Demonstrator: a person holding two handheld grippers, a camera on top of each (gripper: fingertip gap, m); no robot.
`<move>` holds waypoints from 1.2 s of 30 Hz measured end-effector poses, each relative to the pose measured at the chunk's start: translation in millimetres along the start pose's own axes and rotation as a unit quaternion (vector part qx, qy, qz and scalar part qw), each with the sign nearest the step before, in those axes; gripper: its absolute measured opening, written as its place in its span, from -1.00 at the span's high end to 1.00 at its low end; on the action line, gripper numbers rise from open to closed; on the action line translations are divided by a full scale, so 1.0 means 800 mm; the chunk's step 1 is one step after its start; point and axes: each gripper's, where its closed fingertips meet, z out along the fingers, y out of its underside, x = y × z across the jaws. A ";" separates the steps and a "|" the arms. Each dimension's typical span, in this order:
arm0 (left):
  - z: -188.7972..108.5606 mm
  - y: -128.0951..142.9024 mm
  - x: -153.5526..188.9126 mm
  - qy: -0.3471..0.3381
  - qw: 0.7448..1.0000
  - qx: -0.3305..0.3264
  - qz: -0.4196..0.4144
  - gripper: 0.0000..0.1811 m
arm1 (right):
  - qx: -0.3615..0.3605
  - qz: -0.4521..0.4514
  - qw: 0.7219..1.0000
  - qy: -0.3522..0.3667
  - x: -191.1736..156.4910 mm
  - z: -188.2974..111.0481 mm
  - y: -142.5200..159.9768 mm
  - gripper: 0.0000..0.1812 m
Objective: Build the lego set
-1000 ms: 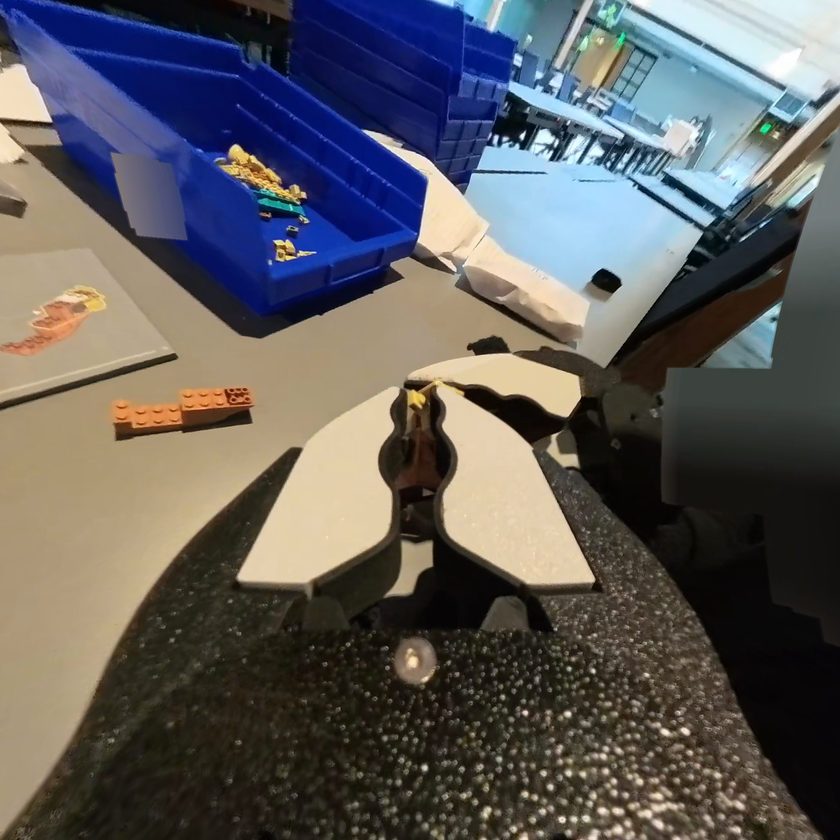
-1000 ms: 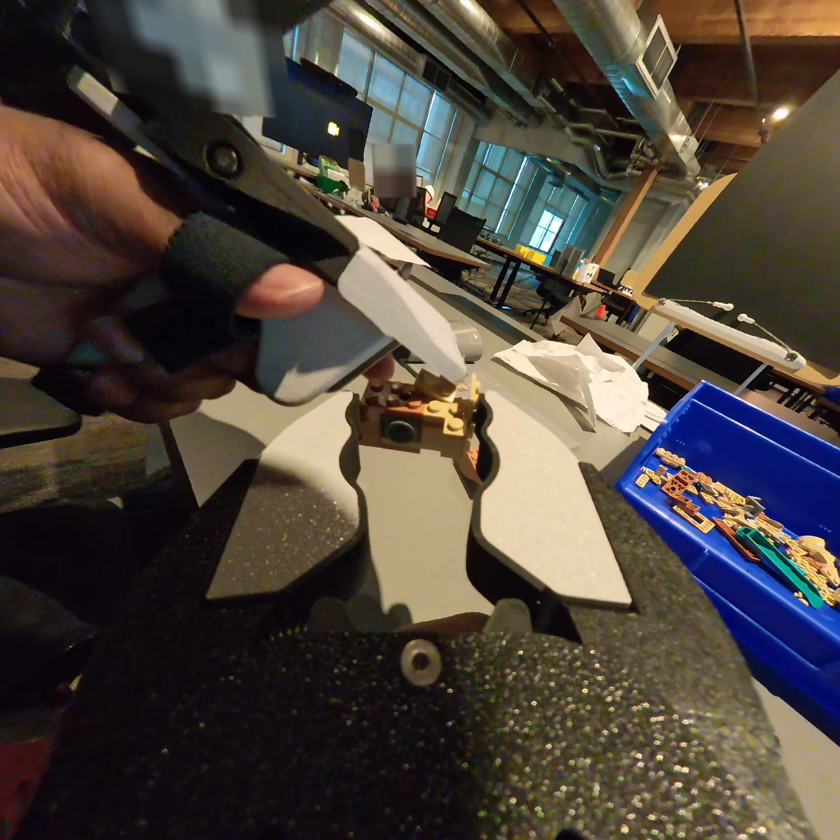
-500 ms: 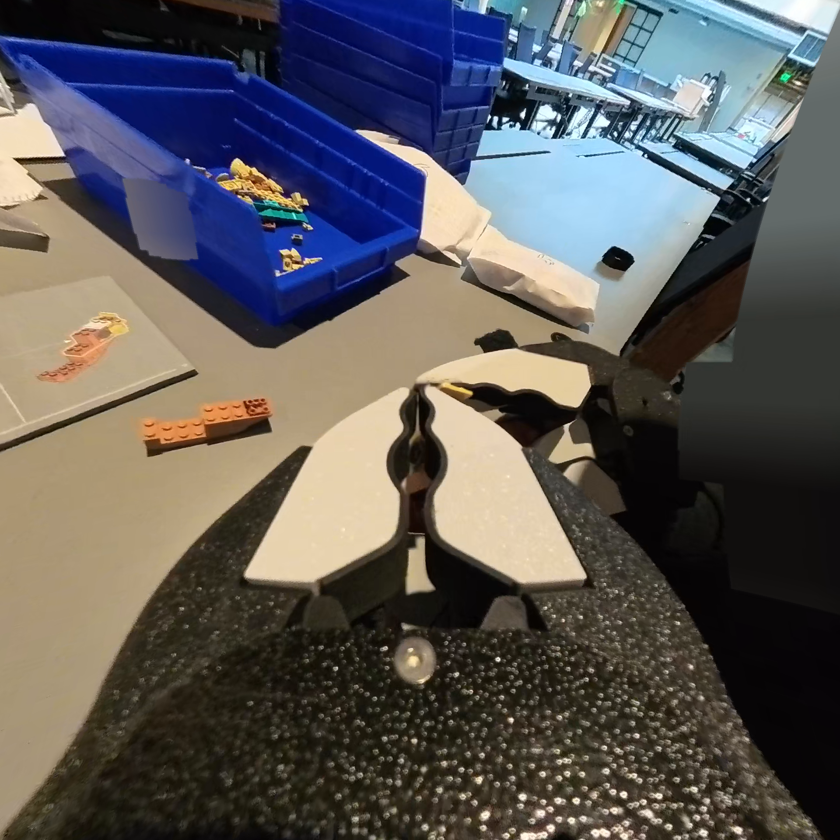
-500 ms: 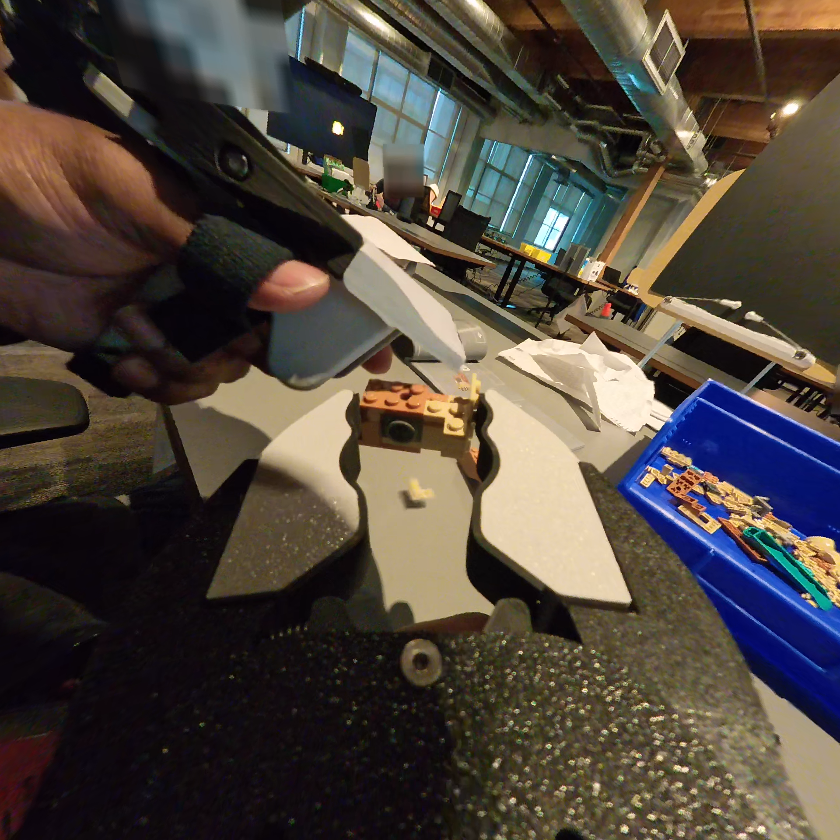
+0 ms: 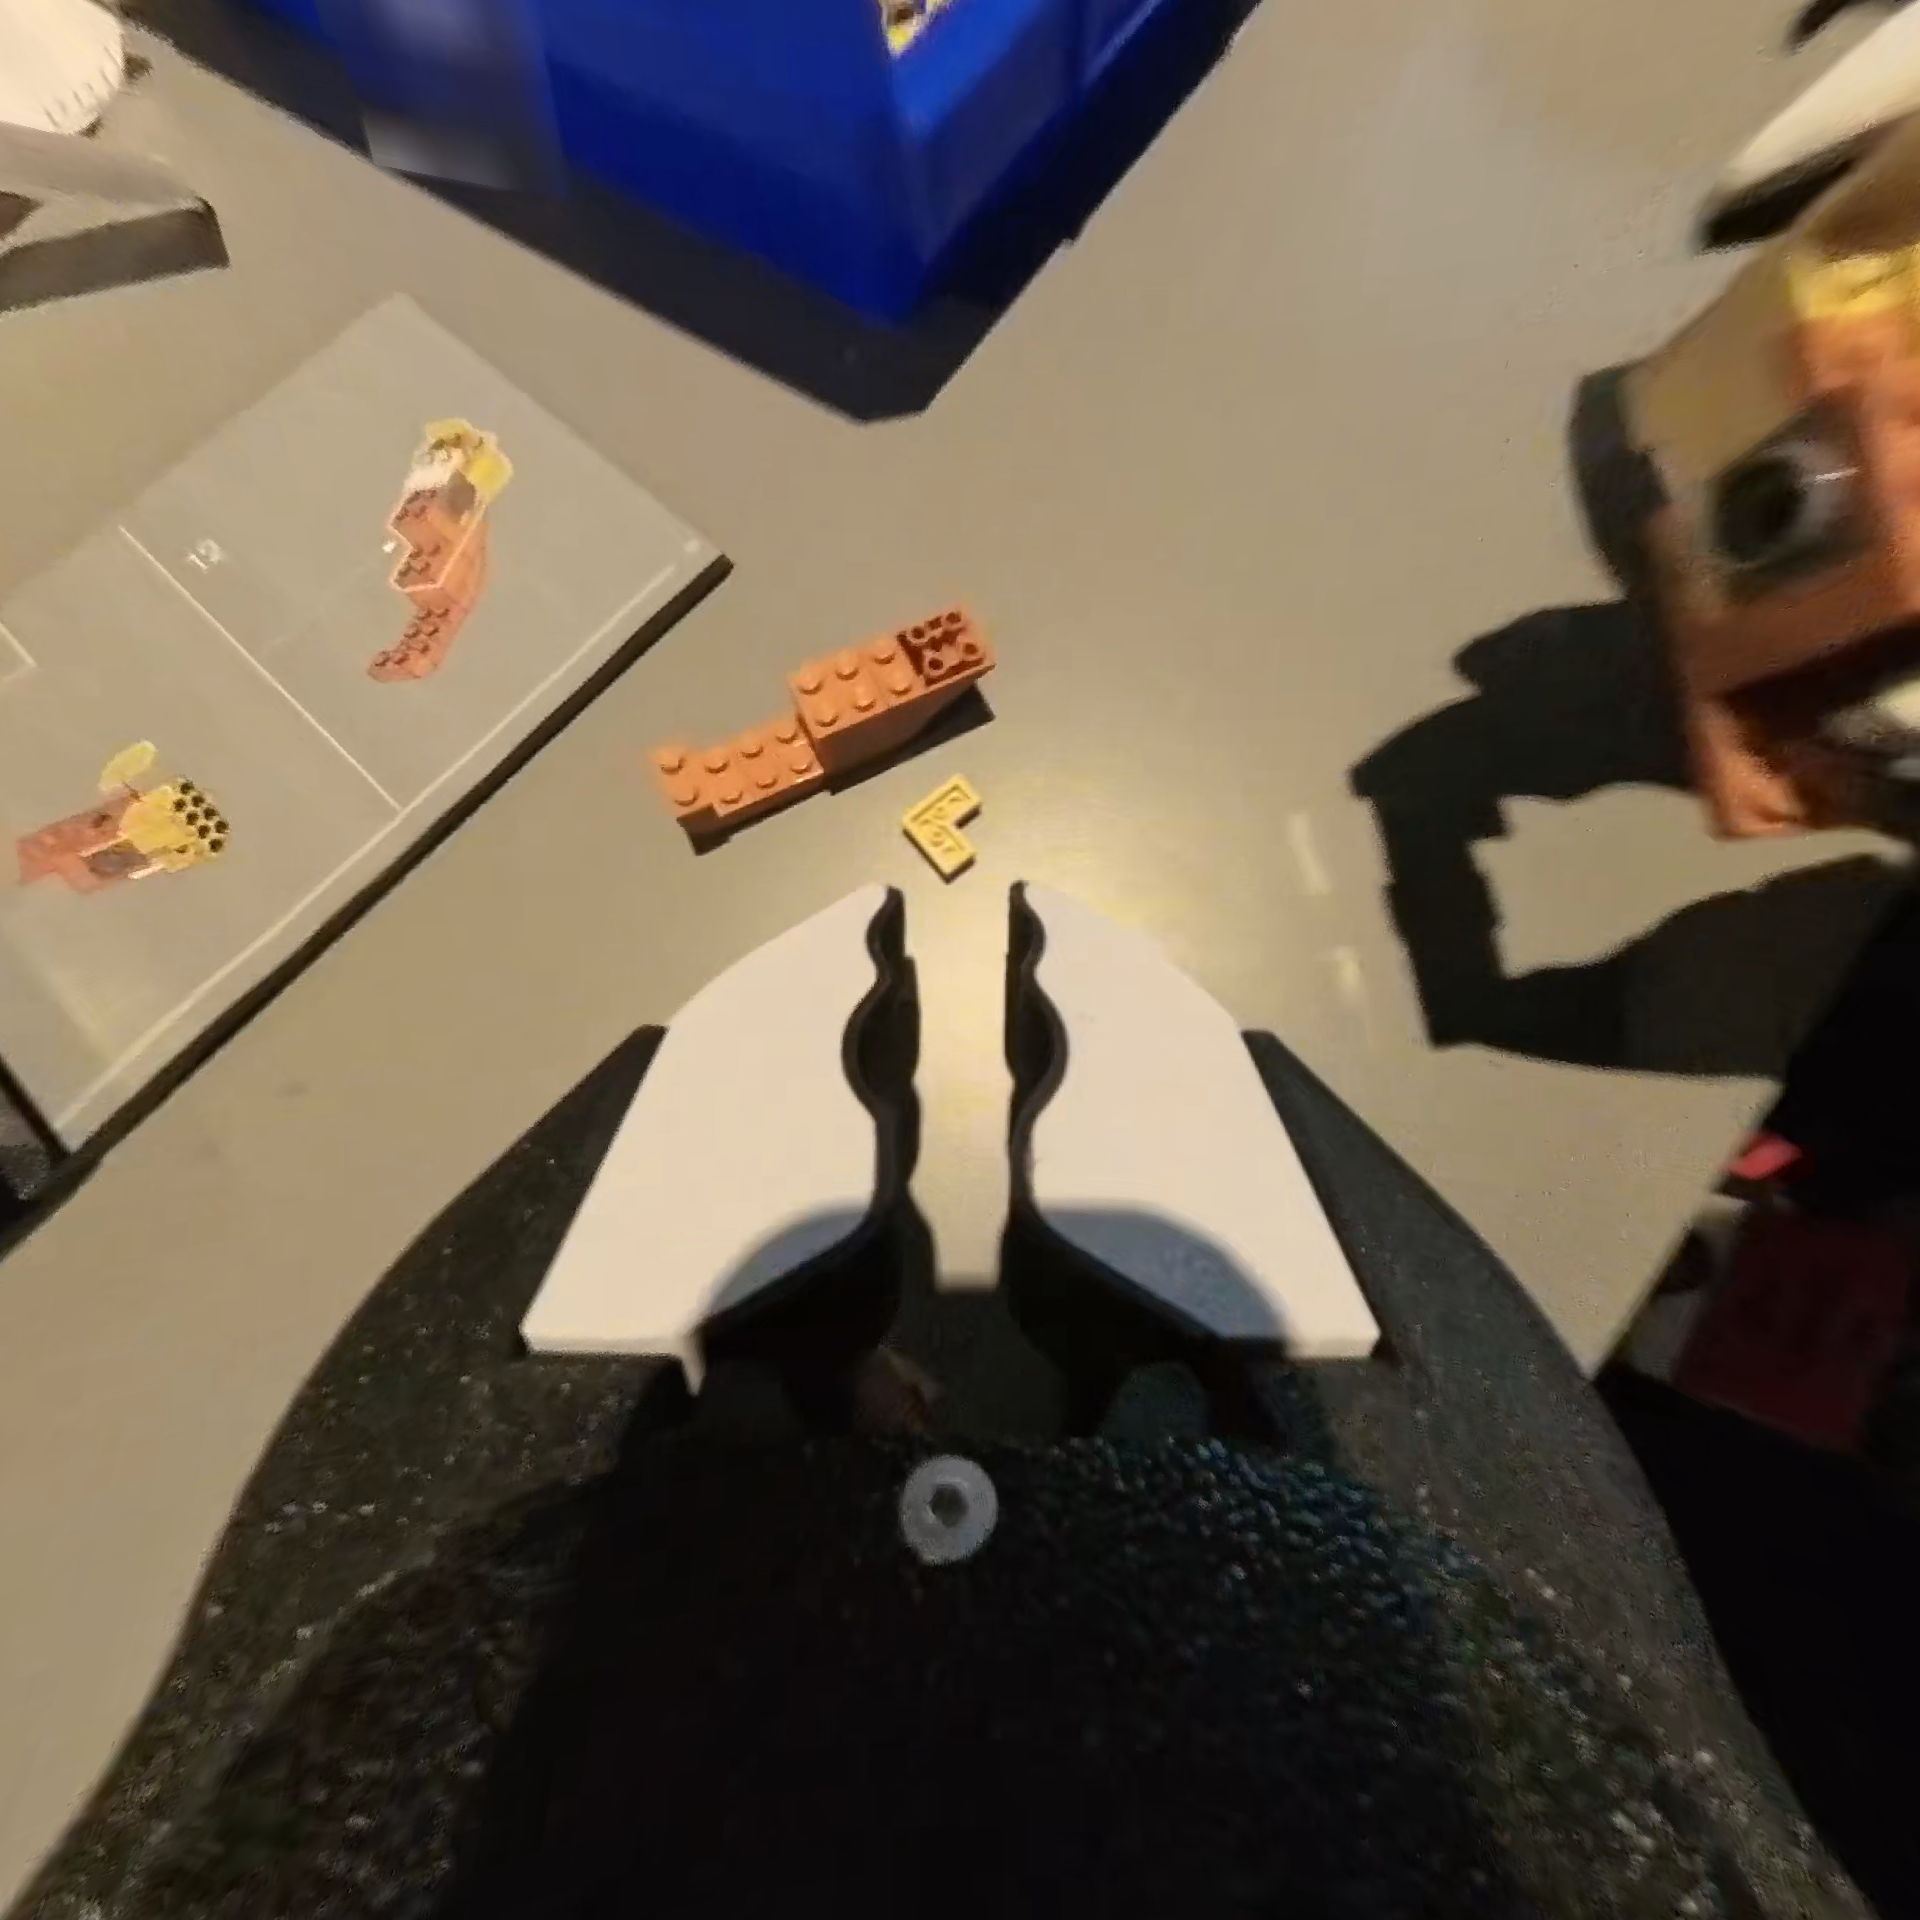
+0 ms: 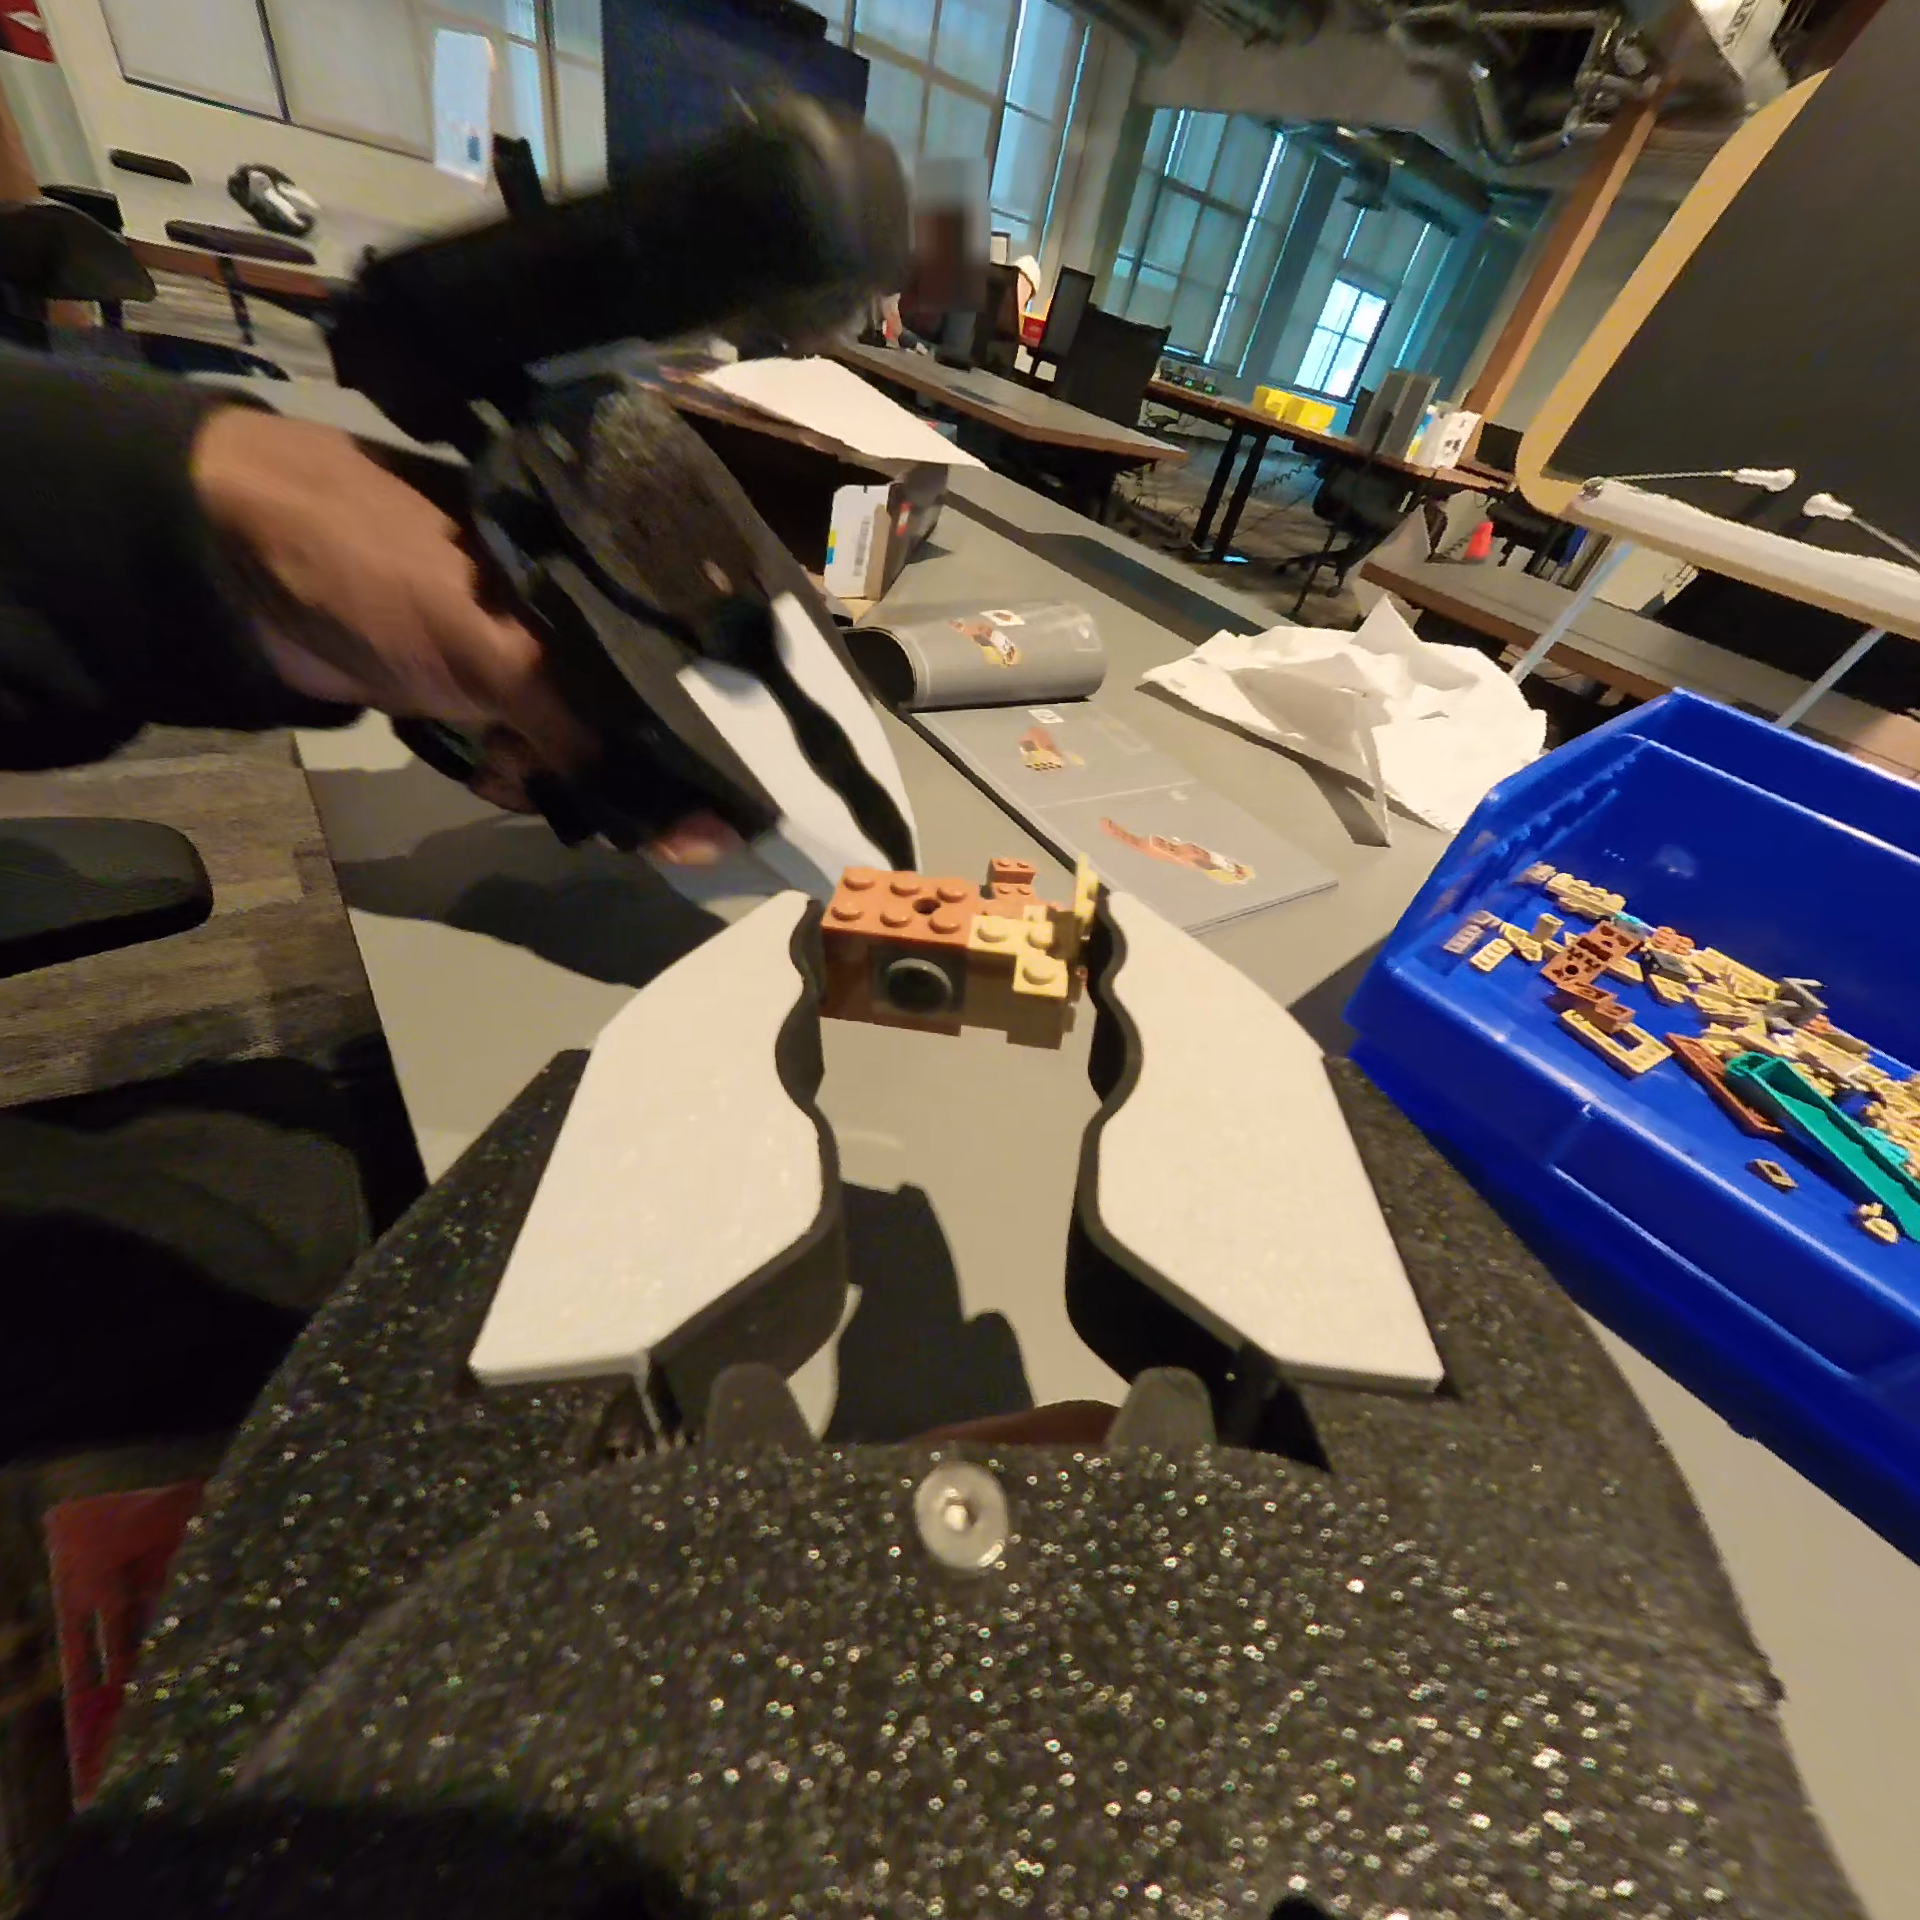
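Note:
My right gripper point(image 6: 951, 920) is shut on a small brown and tan lego assembly point(image 6: 945, 971) and holds it above the grey table; the assembly also shows blurred at the right of the left wrist view point(image 5: 1787, 499). My left gripper point(image 5: 954, 899) is open by a narrow gap and empty, pointing down at the table. A small yellow L-shaped plate point(image 5: 940, 828) lies just ahead of its tips. An orange brick assembly point(image 5: 821, 727) lies beyond that. In the right wrist view the left gripper point(image 6: 883, 831) is held by a hand just left of the held assembly.
An open instruction booklet point(image 5: 312, 675) lies left of the orange bricks; it also shows in the right wrist view point(image 6: 1143, 821). A blue bin point(image 6: 1507, 1039) with several loose pieces stands to the right. Crumpled white paper point(image 6: 1351, 686) lies behind it. The table edge is at my left point(image 6: 343, 831). Some 11 cm of space lies between my two pairs of fingers.
The small yellow piece slipped from my left gripper and fell to the table. The left gripper has opened, swung away from the held assembly and tilted down over the fallen piece.

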 end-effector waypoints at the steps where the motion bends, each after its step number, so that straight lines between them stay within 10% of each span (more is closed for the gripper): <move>1: 0.009 0.003 -0.001 -0.002 1.000 -0.016 0.001 0.79 | 0.000 -0.001 1.000 0.001 0.000 0.000 0.000 0.47; 16: 0.038 -0.002 0.004 -0.029 0.996 -0.035 0.079 0.89 | 0.013 0.005 1.000 0.009 0.006 -0.003 -0.003 0.47; 25: 0.001 -0.016 0.012 -0.178 0.820 -0.023 0.544 0.88 | 0.021 0.006 1.000 0.016 0.009 -0.005 -0.005 0.47; 36: -0.027 -0.026 0.036 -0.156 0.794 0.018 0.588 0.70 | 0.024 0.014 0.999 0.016 0.012 -0.006 -0.006 0.47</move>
